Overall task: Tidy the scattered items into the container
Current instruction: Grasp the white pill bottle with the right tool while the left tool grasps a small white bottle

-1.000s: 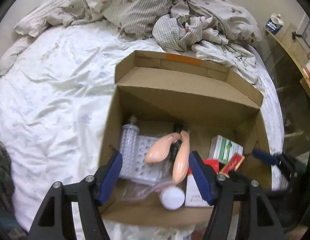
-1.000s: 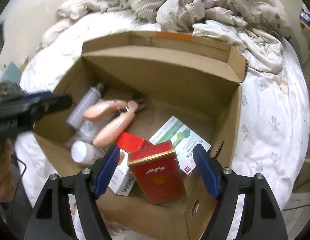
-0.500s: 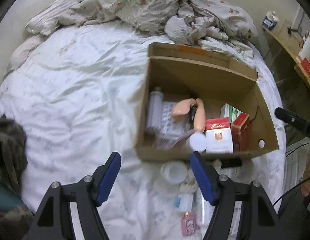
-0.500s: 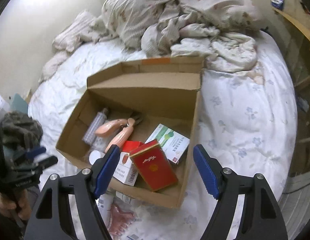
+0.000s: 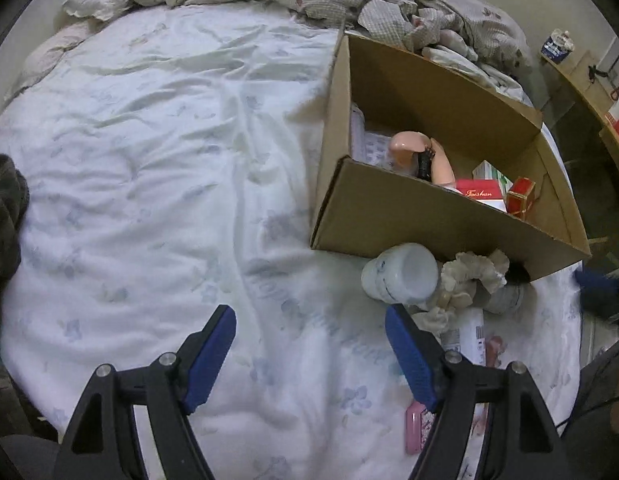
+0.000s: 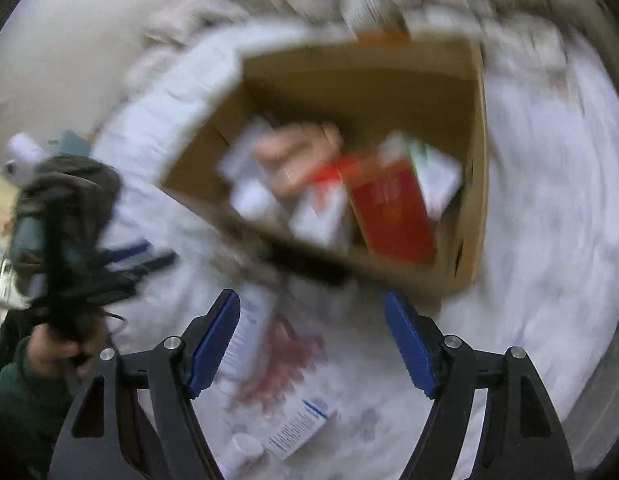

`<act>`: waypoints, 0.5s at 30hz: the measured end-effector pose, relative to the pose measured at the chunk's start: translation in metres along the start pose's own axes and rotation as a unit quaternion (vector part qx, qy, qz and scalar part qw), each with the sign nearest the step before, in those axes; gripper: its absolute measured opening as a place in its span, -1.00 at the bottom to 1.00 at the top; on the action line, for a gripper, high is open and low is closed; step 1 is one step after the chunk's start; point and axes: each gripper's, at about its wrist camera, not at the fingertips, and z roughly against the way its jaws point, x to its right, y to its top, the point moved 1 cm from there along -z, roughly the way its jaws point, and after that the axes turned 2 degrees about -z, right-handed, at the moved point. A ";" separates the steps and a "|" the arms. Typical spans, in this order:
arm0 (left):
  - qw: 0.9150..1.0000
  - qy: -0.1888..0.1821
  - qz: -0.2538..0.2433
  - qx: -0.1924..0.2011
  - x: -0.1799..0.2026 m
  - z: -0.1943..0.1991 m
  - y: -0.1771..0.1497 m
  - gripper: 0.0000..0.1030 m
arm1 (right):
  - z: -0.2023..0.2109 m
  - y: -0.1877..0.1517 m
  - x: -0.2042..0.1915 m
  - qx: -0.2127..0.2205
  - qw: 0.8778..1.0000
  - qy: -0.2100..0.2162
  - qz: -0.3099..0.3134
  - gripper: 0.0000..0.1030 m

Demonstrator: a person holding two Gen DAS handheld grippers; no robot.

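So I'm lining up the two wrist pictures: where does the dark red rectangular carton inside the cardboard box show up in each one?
Left wrist view: the dark red rectangular carton stands at the right, against the near wall of the brown cardboard box.
Right wrist view: blurred, it lies right of centre, inside the box's near corner.
Shared landmark: the white carton with a red top beside it.

Left wrist view: looks down over bed sheet [image 5: 149, 168] from the near side, cardboard box [image 5: 409, 216] at 2 o'clock, moderately near. Right wrist view: motion-blurred, faces down at the same box [image 6: 475, 160] at 12 o'clock, near. Shared: box, its contents, sheet.
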 end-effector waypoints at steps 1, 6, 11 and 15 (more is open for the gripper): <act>1.000 -0.002 -0.002 0.000 0.000 -0.001 0.000 0.51 | -0.015 -0.003 0.004 -0.020 1.000 -0.007 -0.022 0.52; 1.000 -0.010 0.003 -0.006 0.000 -0.006 0.000 0.51 | -0.053 0.002 -0.004 -0.037 0.999 -0.017 -0.034 0.53; 1.000 -0.017 0.000 -0.018 -0.001 -0.009 -0.006 0.51 | -0.080 0.003 -0.011 -0.043 0.998 -0.025 -0.034 0.53; 0.998 -0.053 -0.023 -0.023 0.010 -0.007 -0.012 0.51 | -0.091 0.002 0.005 -0.051 0.995 -0.031 -0.078 0.49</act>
